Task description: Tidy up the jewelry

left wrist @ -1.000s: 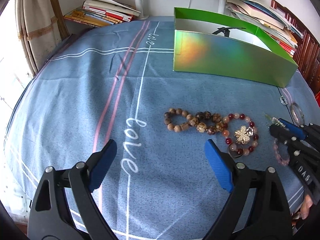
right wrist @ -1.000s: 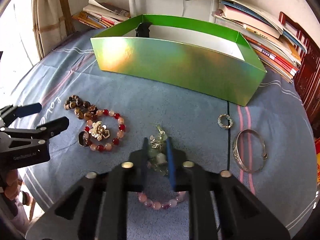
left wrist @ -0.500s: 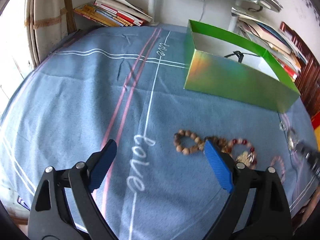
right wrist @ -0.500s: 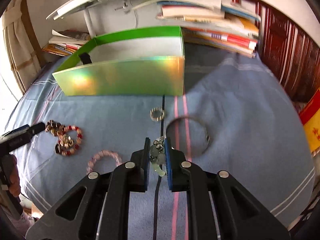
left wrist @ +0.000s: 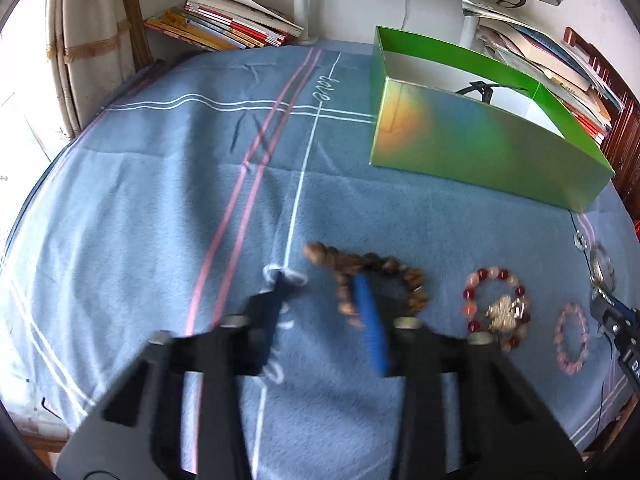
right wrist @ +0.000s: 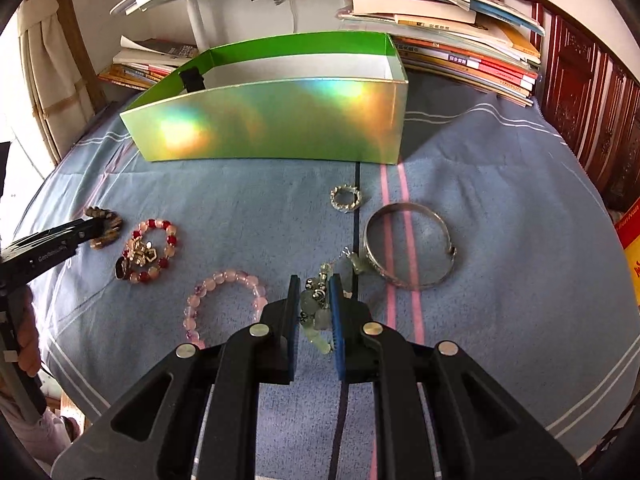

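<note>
My right gripper (right wrist: 315, 280) is shut on a pale green bead charm bracelet (right wrist: 318, 304) and holds it low over the blue cloth. My left gripper (left wrist: 324, 284) is partly closed, blurred, its right finger inside the brown wooden bead bracelet (left wrist: 380, 268), which also shows in the right wrist view (right wrist: 106, 226). A red and pink bead bracelet with a gold flower charm (left wrist: 496, 308) lies to its right. A pink bead bracelet (right wrist: 224, 300), a silver bangle (right wrist: 408, 252) and a small silver ring (right wrist: 346, 198) lie near my right gripper. The green open box (right wrist: 272, 124) stands behind.
Stacks of books (right wrist: 460, 52) line the back right, more books (left wrist: 224, 28) at the back left. A dark wooden cabinet (right wrist: 584, 112) stands on the right. A black clip (right wrist: 192, 78) sits in the box's left end.
My left gripper has dropped to the brown bead bracelet and its fingers have come closer together. My right gripper, still holding the green bracelet, has swung back toward the box.
</note>
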`<action>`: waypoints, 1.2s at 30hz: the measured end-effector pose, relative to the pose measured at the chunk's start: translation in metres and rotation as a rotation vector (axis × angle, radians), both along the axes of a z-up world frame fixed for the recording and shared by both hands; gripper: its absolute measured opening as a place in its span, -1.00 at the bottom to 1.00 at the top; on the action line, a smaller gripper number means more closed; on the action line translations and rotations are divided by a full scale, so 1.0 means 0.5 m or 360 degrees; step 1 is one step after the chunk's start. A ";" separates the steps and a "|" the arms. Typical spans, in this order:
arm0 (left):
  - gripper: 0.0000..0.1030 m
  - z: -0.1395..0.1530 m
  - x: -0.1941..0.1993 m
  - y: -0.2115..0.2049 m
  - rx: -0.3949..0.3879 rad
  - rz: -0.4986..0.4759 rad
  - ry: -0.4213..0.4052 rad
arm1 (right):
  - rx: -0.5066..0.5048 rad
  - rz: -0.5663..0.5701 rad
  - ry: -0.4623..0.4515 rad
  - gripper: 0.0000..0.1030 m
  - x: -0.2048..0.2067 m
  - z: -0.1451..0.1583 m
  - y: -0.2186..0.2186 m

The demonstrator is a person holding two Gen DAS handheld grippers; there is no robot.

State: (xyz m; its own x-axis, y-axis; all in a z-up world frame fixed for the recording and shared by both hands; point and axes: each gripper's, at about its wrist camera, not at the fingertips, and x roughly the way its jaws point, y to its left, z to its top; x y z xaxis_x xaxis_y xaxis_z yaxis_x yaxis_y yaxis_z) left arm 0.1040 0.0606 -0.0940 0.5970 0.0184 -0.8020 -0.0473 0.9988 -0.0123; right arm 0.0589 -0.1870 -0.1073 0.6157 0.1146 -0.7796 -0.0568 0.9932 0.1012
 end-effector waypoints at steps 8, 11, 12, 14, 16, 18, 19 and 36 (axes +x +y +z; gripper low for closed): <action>-0.84 0.028 -0.031 0.042 0.0056 0.0055 -0.0045 | -0.0026 -0.0008 0.0009 -0.72 0.003 -0.002 0.005; -0.64 0.034 -0.040 0.043 0.0081 0.0037 -0.0047 | -0.0031 -0.0007 0.0011 -0.72 0.003 -0.002 0.007; -0.39 0.034 -0.043 0.042 0.0084 0.0029 -0.0044 | -0.0031 -0.0007 0.0011 -0.71 0.003 -0.002 0.006; -0.23 0.032 -0.046 0.035 0.0101 0.0018 -0.0045 | -0.0029 -0.0007 0.0011 -0.71 0.003 -0.002 0.007; -0.08 0.029 -0.047 0.031 0.0098 -0.0001 -0.0033 | -0.0028 -0.0007 0.0012 -0.71 0.003 -0.002 0.007; 0.10 0.029 -0.049 0.025 0.0097 -0.0019 -0.0036 | -0.0023 -0.0008 0.0012 -0.71 0.002 -0.003 0.007; 0.11 0.029 -0.051 0.021 0.0106 -0.0029 -0.0041 | -0.0020 -0.0008 0.0011 -0.71 0.002 -0.003 0.006; 0.21 0.002 -0.052 -0.013 0.0141 -0.0118 -0.0022 | -0.0063 -0.0021 0.0015 -0.71 0.003 -0.004 0.014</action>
